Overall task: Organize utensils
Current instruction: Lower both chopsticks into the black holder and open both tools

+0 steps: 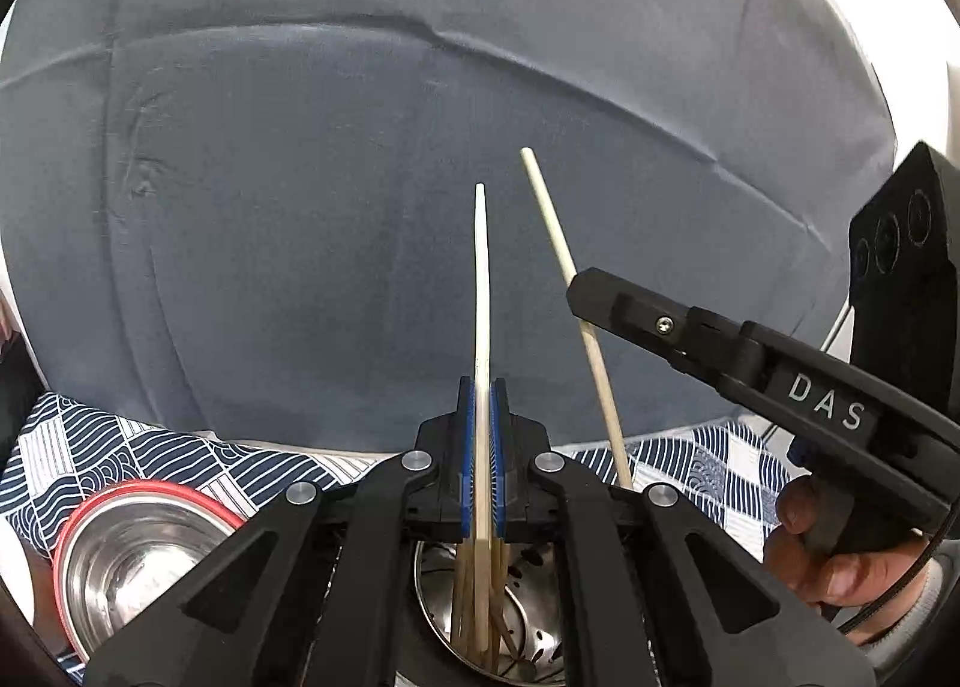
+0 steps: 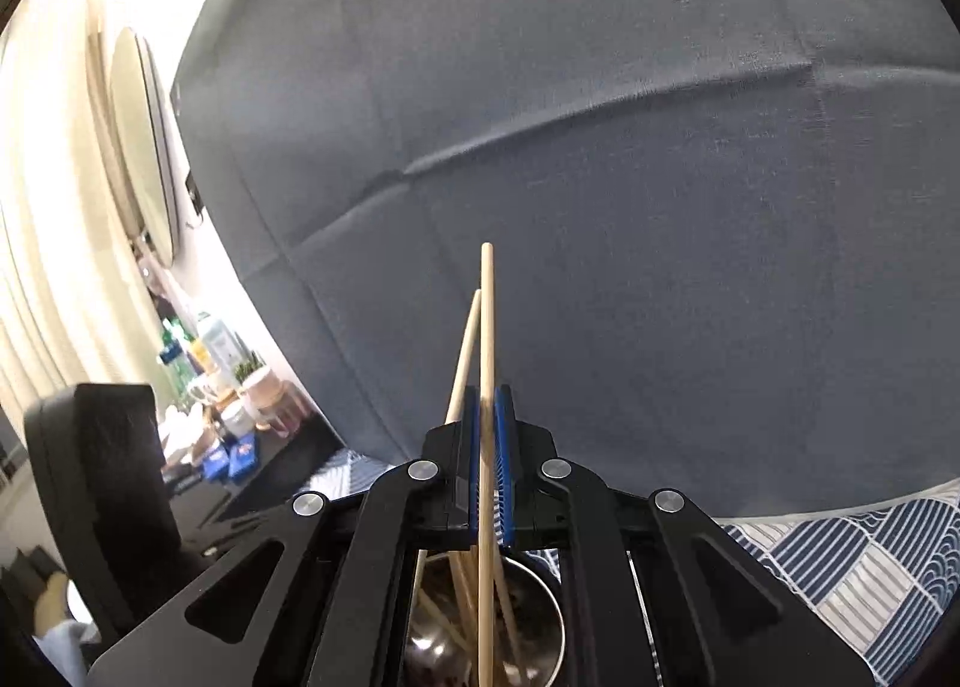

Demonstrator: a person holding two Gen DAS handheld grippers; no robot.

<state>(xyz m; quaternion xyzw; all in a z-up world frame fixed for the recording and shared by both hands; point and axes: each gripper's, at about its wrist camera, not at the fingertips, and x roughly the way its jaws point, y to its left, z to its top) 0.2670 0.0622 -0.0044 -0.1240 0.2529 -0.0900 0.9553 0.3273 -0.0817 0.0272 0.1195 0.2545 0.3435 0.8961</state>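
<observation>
My left gripper (image 1: pixel 482 387) is shut on a pale chopstick (image 1: pixel 482 279) that stands nearly upright, its lower end down in a perforated steel holder (image 1: pixel 540 645) with several other chopsticks. From the right, my right gripper (image 1: pixel 577 291) is shut on a second wooden chopstick (image 1: pixel 555 225) that leans left at the top. In the right wrist view that gripper (image 2: pixel 487 394) clamps the wooden chopstick (image 2: pixel 487 315) upright over the steel holder (image 2: pixel 543 615). Another stick (image 2: pixel 467 351) leans just left of it.
A steel bowl with a red rim (image 1: pixel 108 507) sits left of the holder on a blue-and-white patterned cloth (image 1: pixel 198 459). Grey upholstery (image 1: pixel 360 177) fills the background. A hand (image 1: pixel 834 561) grips the right tool. A cluttered dark shelf (image 2: pixel 240 417) lies far left.
</observation>
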